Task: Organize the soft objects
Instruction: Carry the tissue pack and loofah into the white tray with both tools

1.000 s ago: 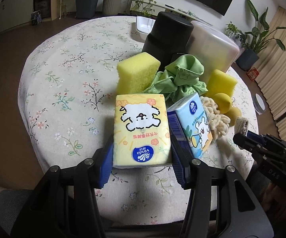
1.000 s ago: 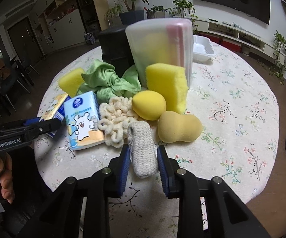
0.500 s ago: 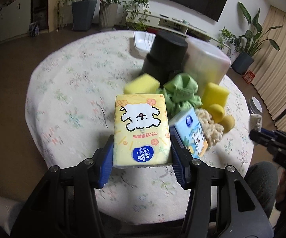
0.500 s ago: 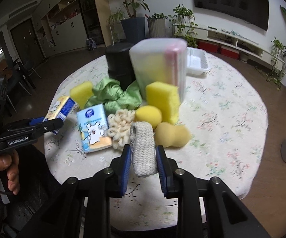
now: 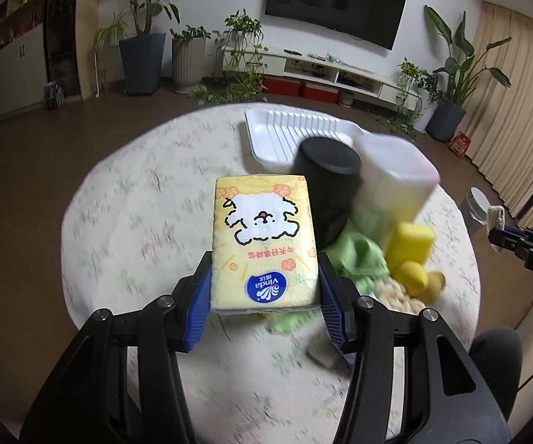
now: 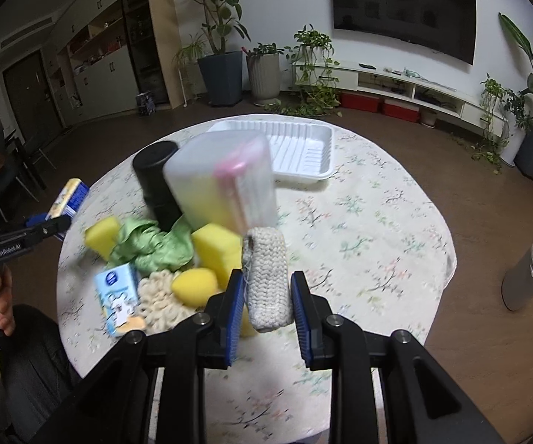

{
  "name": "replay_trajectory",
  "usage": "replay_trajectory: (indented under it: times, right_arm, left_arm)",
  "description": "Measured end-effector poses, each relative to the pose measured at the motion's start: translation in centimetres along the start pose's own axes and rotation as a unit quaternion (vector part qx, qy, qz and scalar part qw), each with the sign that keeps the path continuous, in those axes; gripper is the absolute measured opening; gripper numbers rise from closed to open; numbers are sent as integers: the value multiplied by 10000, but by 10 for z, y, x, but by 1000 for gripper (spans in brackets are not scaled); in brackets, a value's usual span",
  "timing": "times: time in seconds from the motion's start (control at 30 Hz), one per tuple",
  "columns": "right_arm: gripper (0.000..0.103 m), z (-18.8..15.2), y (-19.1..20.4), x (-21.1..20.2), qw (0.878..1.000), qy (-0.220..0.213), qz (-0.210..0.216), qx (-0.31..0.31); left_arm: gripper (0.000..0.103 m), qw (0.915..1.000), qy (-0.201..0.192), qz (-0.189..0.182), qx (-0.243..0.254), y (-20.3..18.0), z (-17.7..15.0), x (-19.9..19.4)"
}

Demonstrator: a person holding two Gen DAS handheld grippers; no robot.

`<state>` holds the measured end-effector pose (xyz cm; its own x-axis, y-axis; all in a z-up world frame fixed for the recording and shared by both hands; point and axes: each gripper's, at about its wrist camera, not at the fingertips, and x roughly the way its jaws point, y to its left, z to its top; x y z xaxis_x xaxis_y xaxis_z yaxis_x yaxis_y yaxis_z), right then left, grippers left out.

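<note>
My left gripper (image 5: 264, 290) is shut on a yellow tissue pack (image 5: 262, 236) with a white dog print and holds it well above the round table (image 5: 137, 229). My right gripper (image 6: 266, 296) is shut on a cream knitted pad (image 6: 268, 277), also lifted. On the table lie a green cloth (image 6: 148, 244), yellow sponges (image 6: 216, 249), a yellow egg sponge (image 6: 194, 286), a cream loopy scrubber (image 6: 159, 301) and a blue tissue pack (image 6: 118, 298). The left gripper also shows in the right wrist view (image 6: 59, 216), the right gripper in the left wrist view (image 5: 497, 229).
A black cylinder (image 6: 157, 181) and a translucent lidded box (image 6: 222, 181) stand mid-table. A white ribbed tray (image 6: 299, 148) lies at the far edge. A grey cylinder (image 6: 530, 277) stands on the floor to the right. Plants and a TV cabinet line the far wall.
Both grippers have risen and pulled back from the table, each carrying its object. The pile on the table looks smaller and farther below.
</note>
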<state>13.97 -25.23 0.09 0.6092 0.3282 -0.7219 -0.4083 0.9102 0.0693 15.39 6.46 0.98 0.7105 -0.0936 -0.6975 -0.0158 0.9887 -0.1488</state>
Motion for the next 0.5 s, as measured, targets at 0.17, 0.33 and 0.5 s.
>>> replay_trajectory:
  times: [0.17, 0.33, 0.5]
  right_arm:
    - [27, 19, -32, 12, 9998, -1, -119, 153]
    - [27, 49, -61, 28, 9994, -8, -272, 214]
    - [27, 90, -87, 55, 9992, -8, -358, 188]
  left_arm:
    - [49, 10000, 0, 40, 88, 19, 37, 21]
    - [49, 9989, -49, 115, 443, 21, 77, 45]
    - [49, 9965, -3, 145, 826, 20, 123, 80]
